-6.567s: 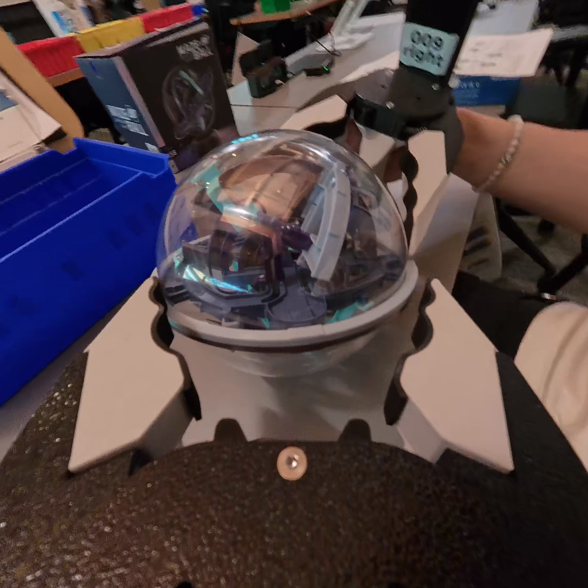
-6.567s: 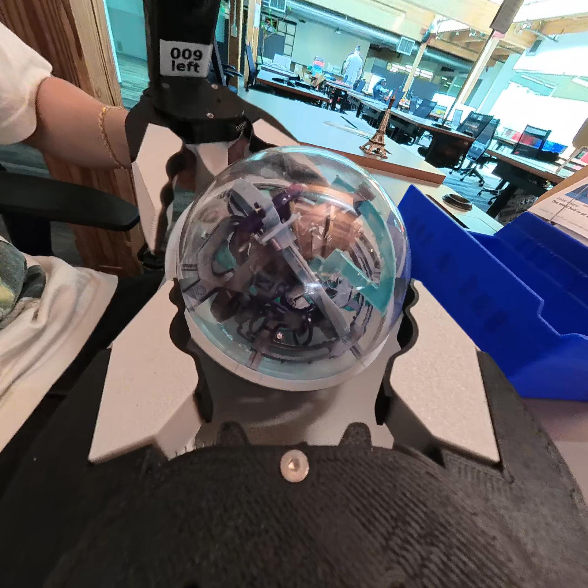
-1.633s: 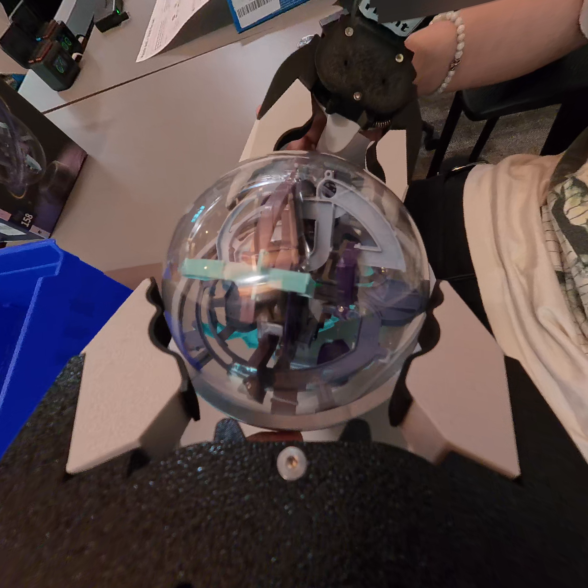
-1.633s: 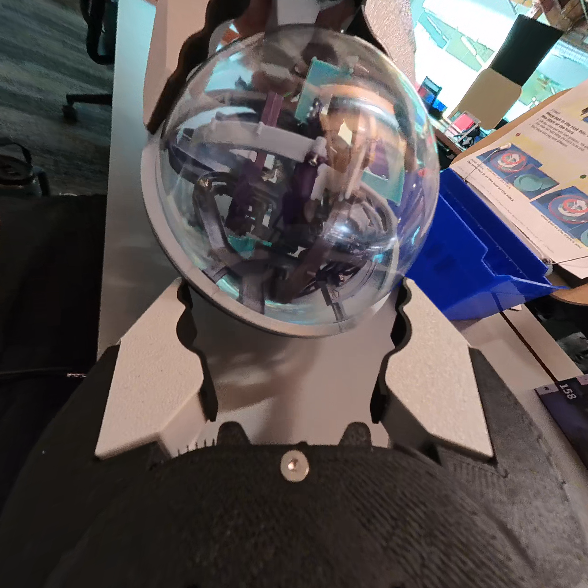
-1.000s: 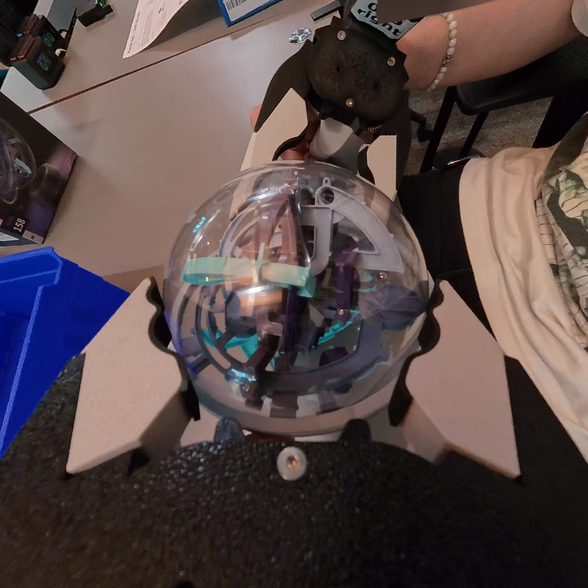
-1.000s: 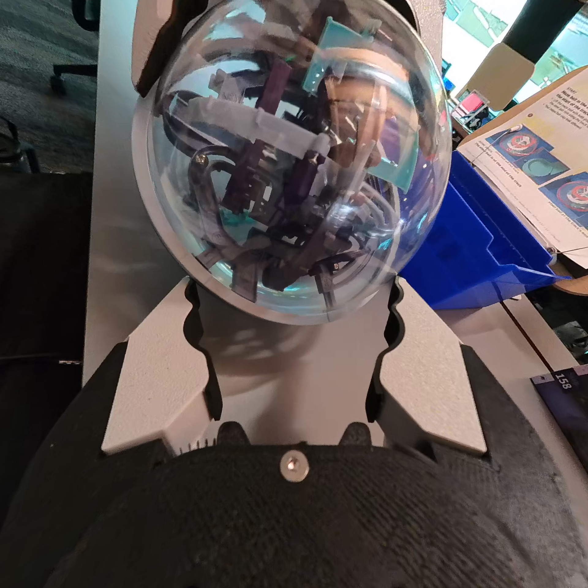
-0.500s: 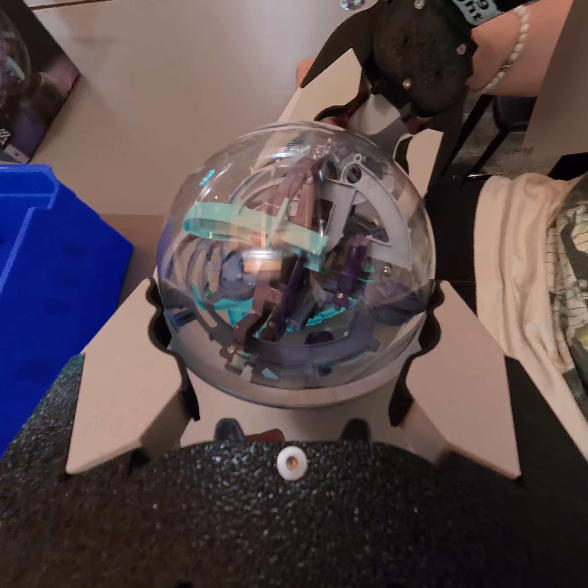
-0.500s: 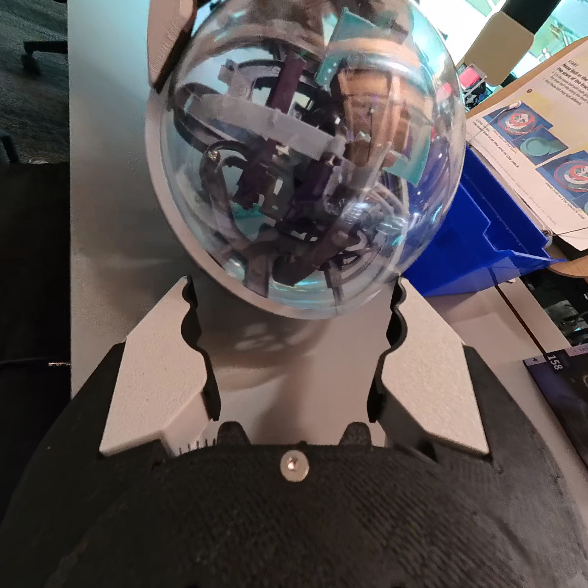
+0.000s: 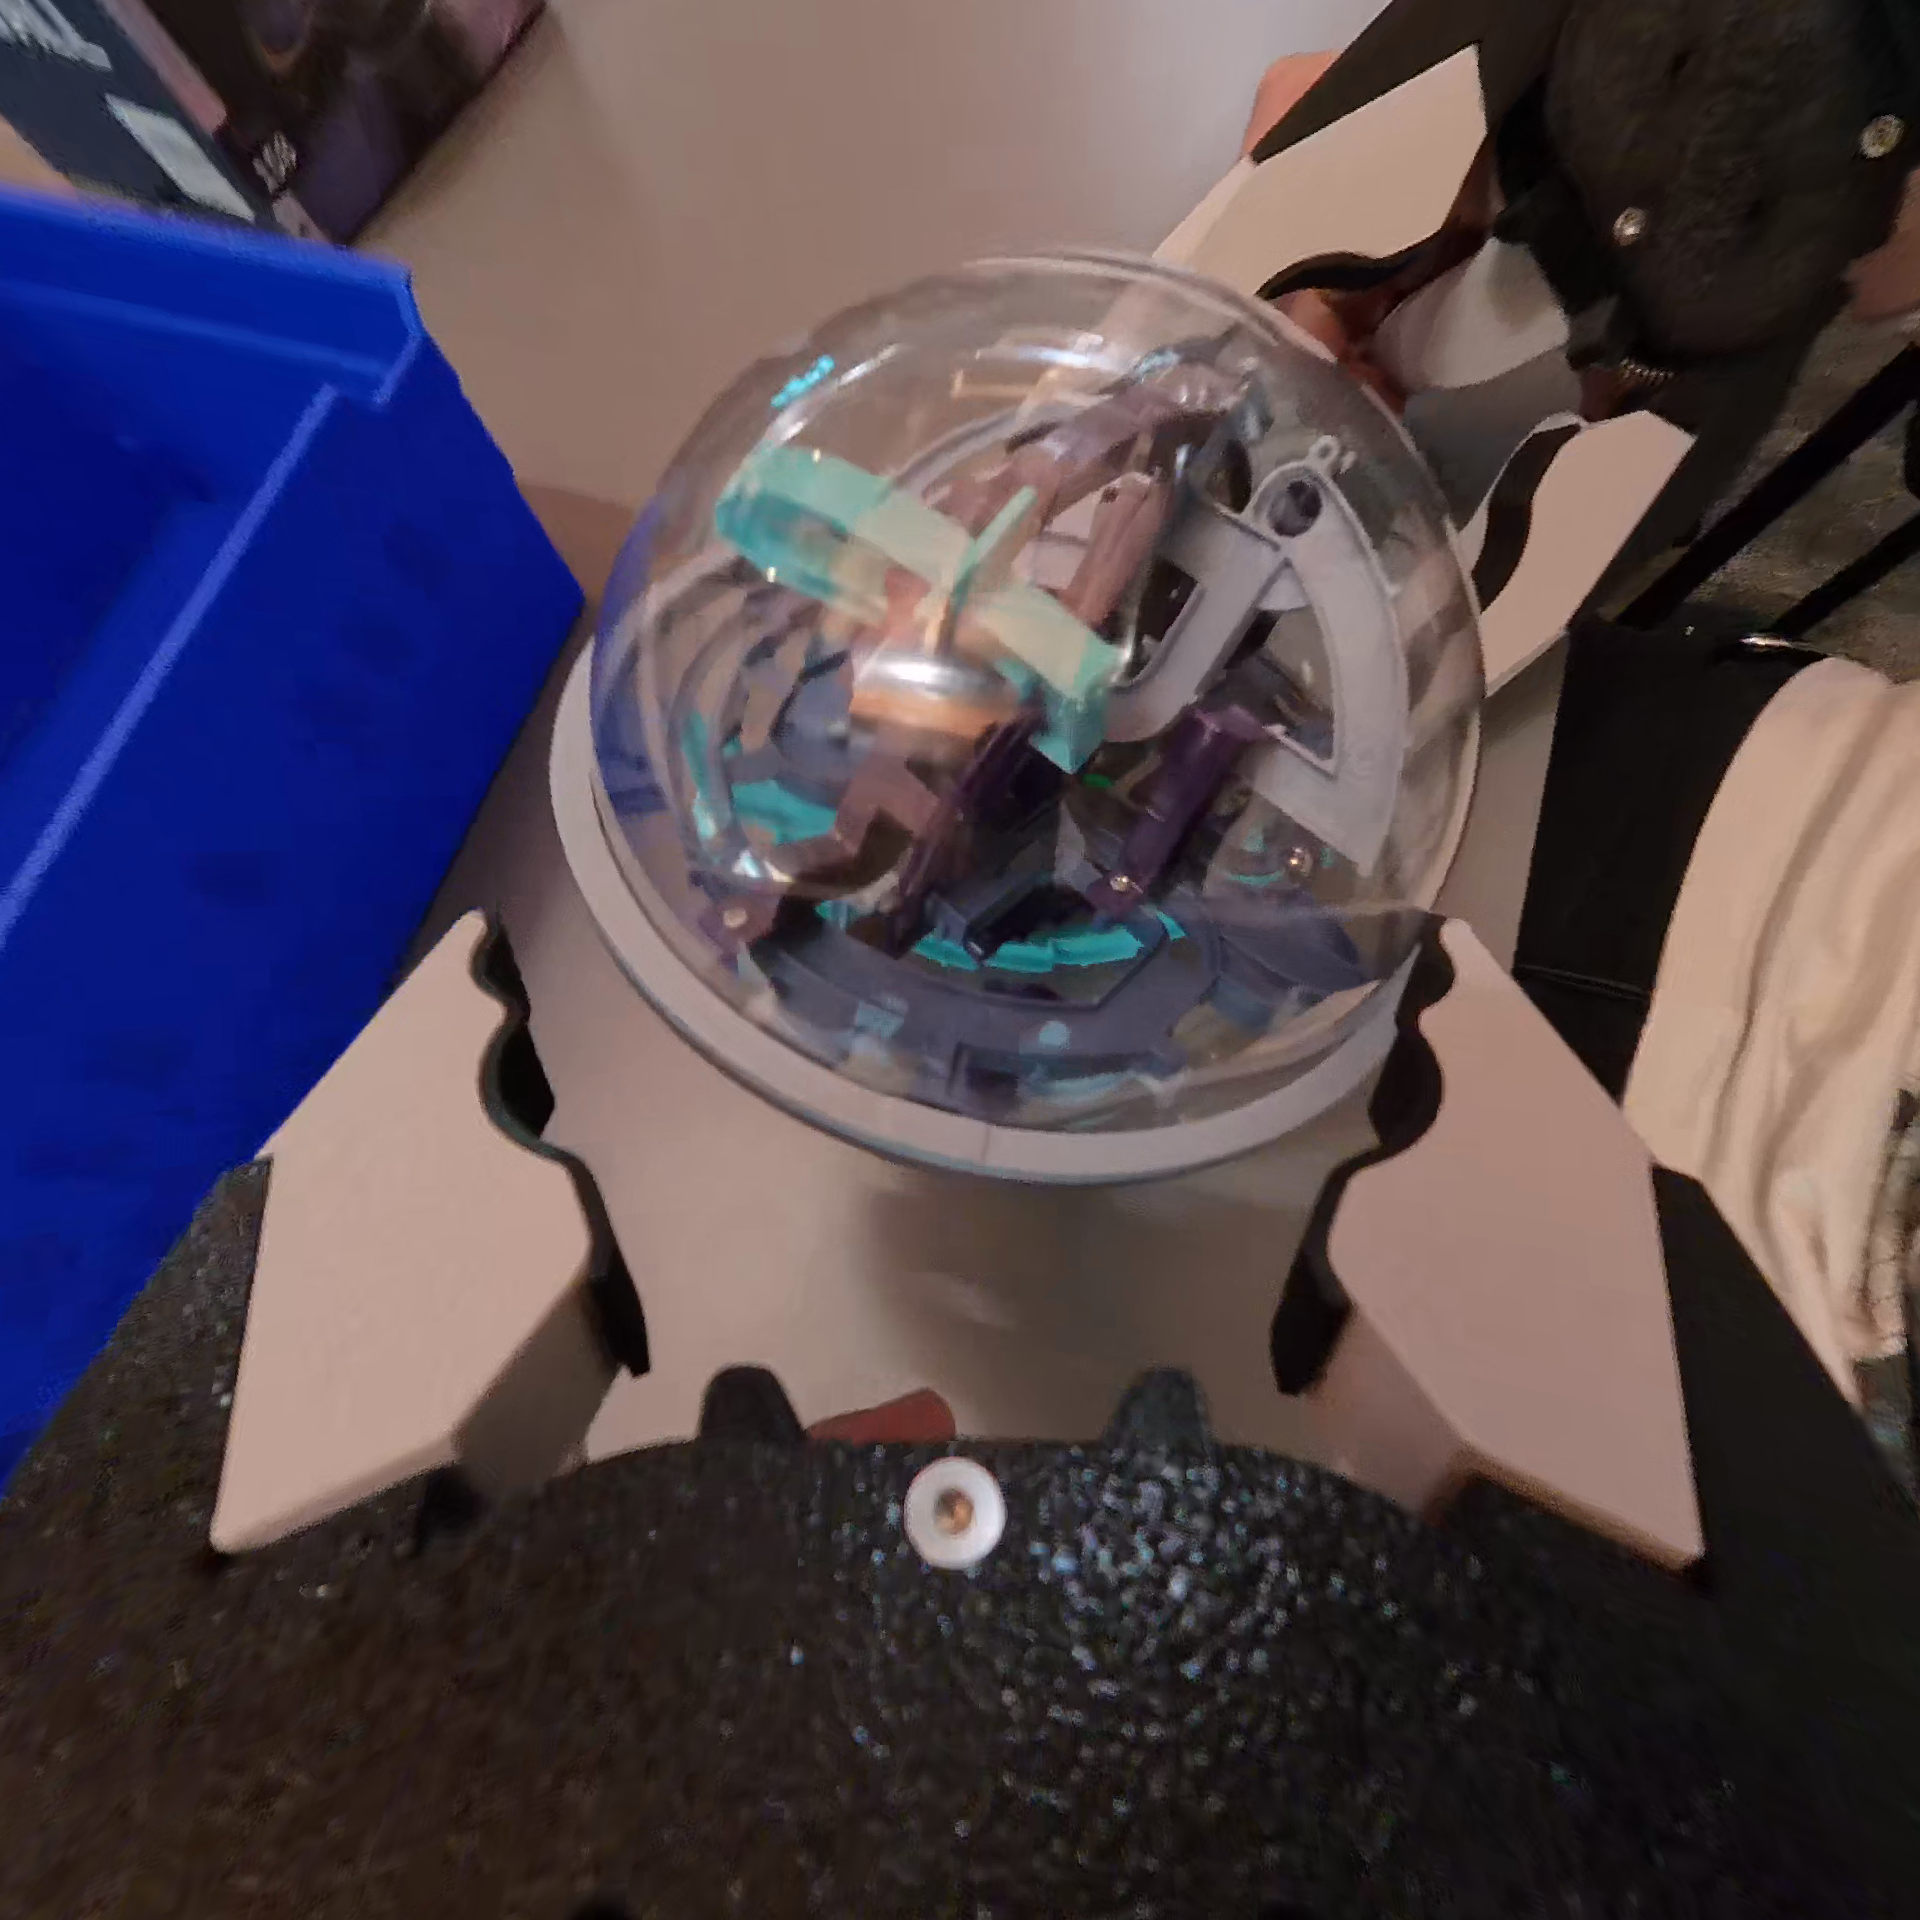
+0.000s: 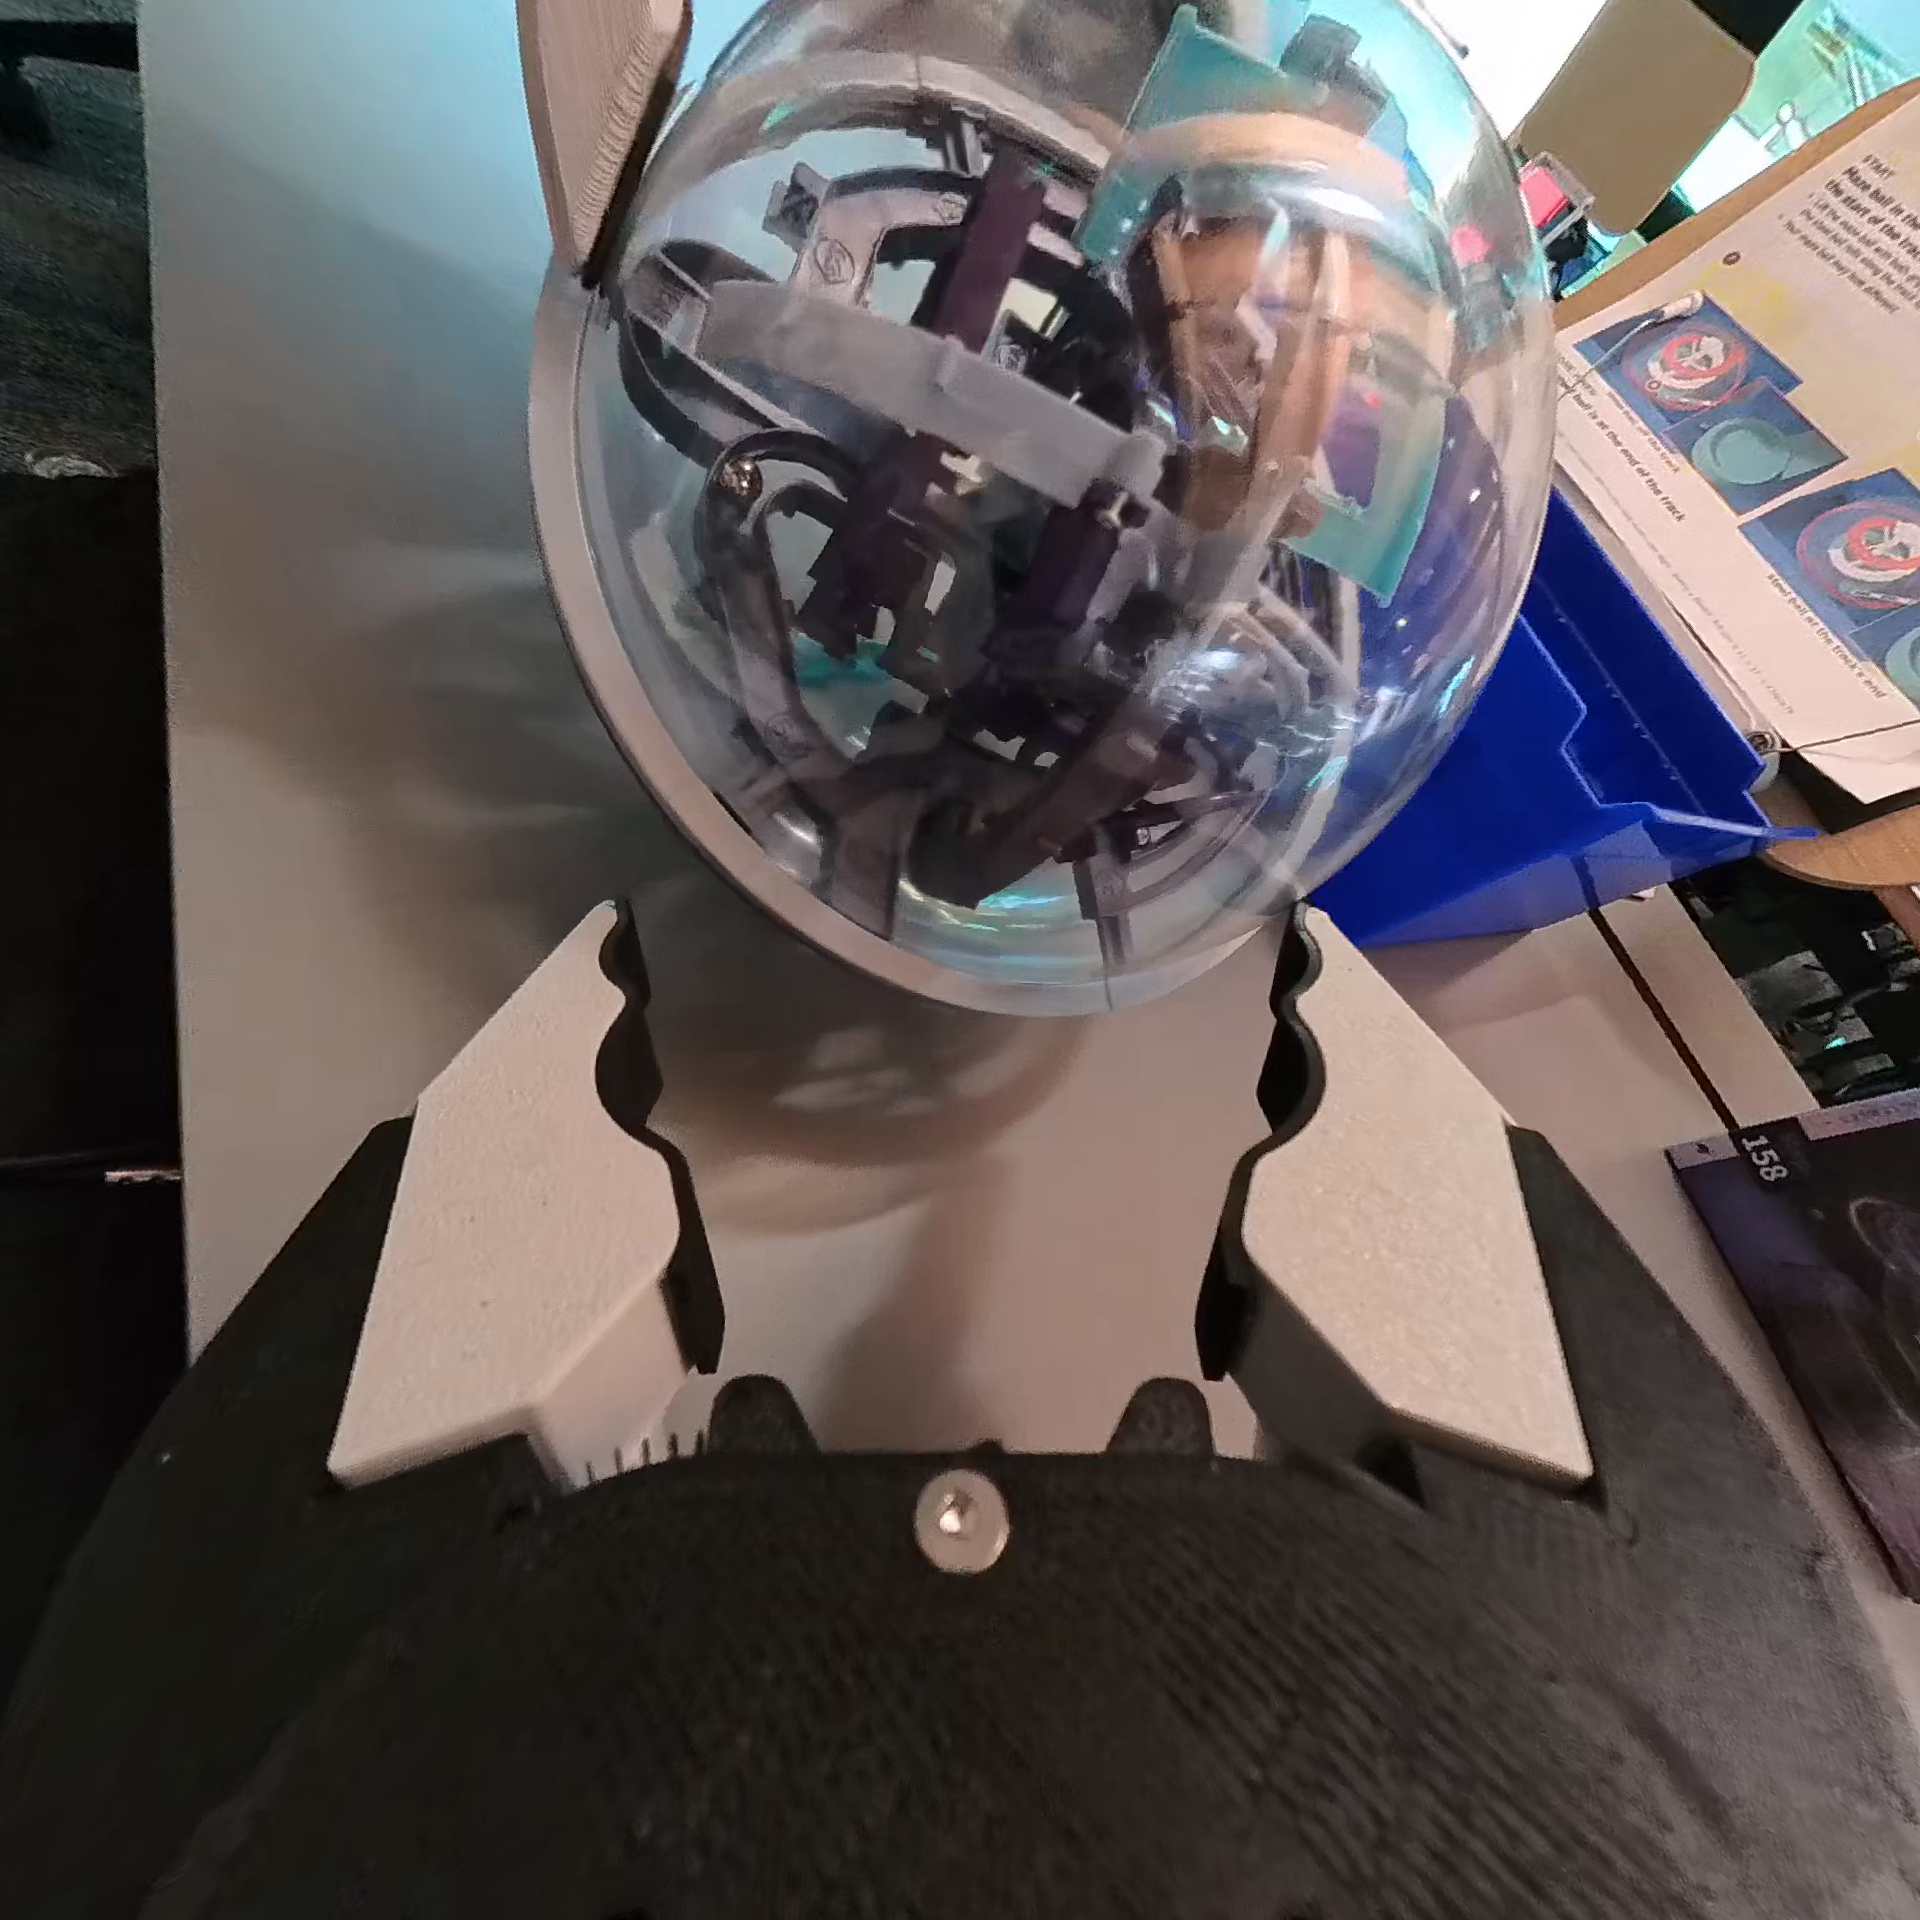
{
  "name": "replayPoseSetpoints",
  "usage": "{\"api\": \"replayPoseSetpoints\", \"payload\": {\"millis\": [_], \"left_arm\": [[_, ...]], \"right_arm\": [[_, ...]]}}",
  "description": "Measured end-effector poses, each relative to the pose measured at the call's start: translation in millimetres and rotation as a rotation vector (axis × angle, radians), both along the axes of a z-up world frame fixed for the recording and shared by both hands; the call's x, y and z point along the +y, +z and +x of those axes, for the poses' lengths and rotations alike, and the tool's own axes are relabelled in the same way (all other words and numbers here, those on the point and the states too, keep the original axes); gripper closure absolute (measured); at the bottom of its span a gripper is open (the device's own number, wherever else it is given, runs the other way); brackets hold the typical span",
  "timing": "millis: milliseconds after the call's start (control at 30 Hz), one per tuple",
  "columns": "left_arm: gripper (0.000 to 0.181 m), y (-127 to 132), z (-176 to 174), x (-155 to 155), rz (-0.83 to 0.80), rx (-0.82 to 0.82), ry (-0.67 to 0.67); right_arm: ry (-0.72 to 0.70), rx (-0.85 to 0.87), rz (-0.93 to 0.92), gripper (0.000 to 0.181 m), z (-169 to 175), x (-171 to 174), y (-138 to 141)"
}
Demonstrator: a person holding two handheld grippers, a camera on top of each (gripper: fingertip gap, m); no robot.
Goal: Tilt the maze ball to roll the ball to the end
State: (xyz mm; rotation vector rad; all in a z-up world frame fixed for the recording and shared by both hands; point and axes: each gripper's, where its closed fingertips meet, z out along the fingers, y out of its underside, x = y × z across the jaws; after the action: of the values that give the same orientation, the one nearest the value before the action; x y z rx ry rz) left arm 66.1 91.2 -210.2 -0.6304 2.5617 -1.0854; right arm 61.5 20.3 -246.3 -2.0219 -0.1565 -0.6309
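Between both tools, left tool (image 9: 961, 1049) and right tool (image 10: 951, 997), the clear plastic maze sphere (image 10: 1039, 499) sits grasped, seemingly tilted to steer its small steel ball (image 10: 740, 480).

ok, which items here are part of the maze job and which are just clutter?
In the job:
- maze ball
- small steel ball inside it
- left gripper
- right gripper

Lying about:
- blue bin
- printed instruction sheet
- dark product box
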Motion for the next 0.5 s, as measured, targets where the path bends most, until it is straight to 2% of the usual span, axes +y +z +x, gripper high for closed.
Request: {"api": "replayPoseSetpoints", "payload": {"millis": [67,133,267,500], "left_arm": [[0.028,-2.7,-5.1,-1.9,-0.021,0.046,-0.002],[0.023,-3.3,-6.7,-4.7,-0.042,0.069,-0.012],[0.024,-2.8,-2.8,-4.7,-0.062,0.110,-0.027],[0.023,-3.7,1.6,-2.3,-0.072,0.195,-0.090]], "right_arm": [[0.015,0.001,0.015,0.066,-2.8,2.3,3.1],[0.034,0.011,0.027,0.071,-7.5,5.9,5.7],[0.028,0.002,-0.007,0.067,-6.2,6.3,2.0],[0.074,-0.018,-0.042,0.075,-3.5,1.7,3.2]]}}
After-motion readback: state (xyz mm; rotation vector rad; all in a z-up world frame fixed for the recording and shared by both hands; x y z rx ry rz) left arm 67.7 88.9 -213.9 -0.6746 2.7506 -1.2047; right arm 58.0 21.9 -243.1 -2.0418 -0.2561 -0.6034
